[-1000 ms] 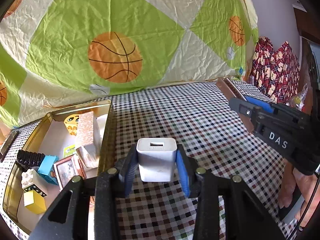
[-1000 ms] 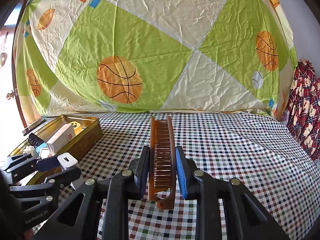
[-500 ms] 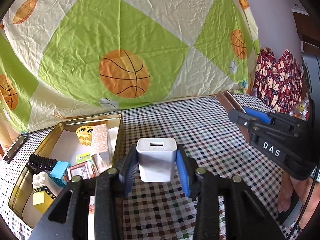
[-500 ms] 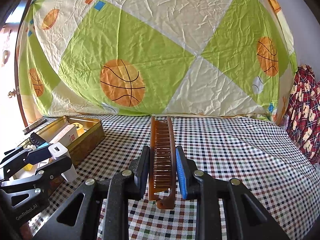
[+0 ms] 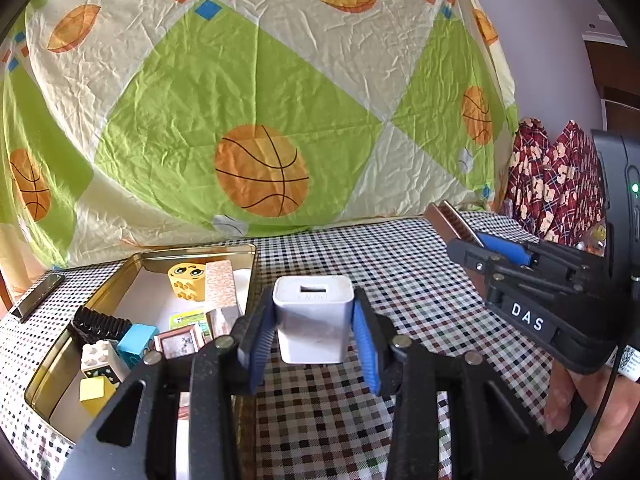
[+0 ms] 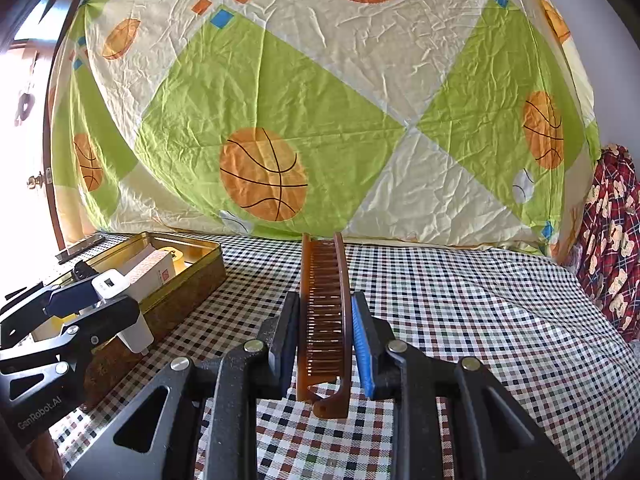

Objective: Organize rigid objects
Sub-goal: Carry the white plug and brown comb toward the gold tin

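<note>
My left gripper [image 5: 314, 320] is shut on a white USB charger [image 5: 312, 316] and holds it above the checked tablecloth, just right of a gold tin box [image 5: 240, 249]. The tin holds toy blocks, a black comb and small boxes. My right gripper [image 6: 325, 332] is shut on a brown hair comb [image 6: 323, 312] that points forward, held above the cloth. The right gripper also shows at the right of the left wrist view [image 5: 500, 252]. The left gripper with the charger [image 6: 120, 292] shows at the left of the right wrist view, beside the tin [image 6: 188, 272].
A green and cream basketball-print sheet [image 5: 260, 120] hangs behind the table. Red patterned fabric [image 5: 560, 176] lies at the far right. A flat dark object [image 5: 38, 294] lies on the cloth left of the tin. The checked tablecloth [image 6: 460, 304] stretches to the right.
Both grippers have risen and tilted up, so more of the hanging sheet shows. The left gripper has shifted slightly toward the tin. Both grips are unchanged.
</note>
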The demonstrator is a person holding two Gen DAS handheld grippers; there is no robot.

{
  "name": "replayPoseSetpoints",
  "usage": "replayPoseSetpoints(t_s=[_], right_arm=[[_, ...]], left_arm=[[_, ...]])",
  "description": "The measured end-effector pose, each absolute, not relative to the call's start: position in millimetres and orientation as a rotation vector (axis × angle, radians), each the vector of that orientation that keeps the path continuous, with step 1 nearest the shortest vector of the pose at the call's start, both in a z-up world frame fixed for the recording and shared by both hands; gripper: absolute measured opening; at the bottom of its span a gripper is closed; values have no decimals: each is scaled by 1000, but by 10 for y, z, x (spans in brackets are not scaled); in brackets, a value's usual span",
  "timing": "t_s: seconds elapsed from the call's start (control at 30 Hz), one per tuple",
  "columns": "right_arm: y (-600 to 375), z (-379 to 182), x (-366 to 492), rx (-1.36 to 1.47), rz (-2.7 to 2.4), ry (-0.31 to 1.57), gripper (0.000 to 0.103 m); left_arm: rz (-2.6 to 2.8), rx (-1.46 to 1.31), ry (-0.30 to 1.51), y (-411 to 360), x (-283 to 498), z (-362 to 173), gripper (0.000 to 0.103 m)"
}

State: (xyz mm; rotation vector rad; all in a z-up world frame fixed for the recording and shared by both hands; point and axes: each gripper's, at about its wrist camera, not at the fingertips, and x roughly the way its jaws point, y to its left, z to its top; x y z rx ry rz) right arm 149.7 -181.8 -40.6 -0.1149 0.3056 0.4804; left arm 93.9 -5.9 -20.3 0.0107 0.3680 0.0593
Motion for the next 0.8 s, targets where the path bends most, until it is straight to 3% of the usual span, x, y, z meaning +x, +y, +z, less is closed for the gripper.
replayPoseSetpoints(t_s=[0.8], right_arm=[[-1679,-384,1132,-132,559,226,27]], left_arm=[[67,-26,275,62,614,-143,37]])
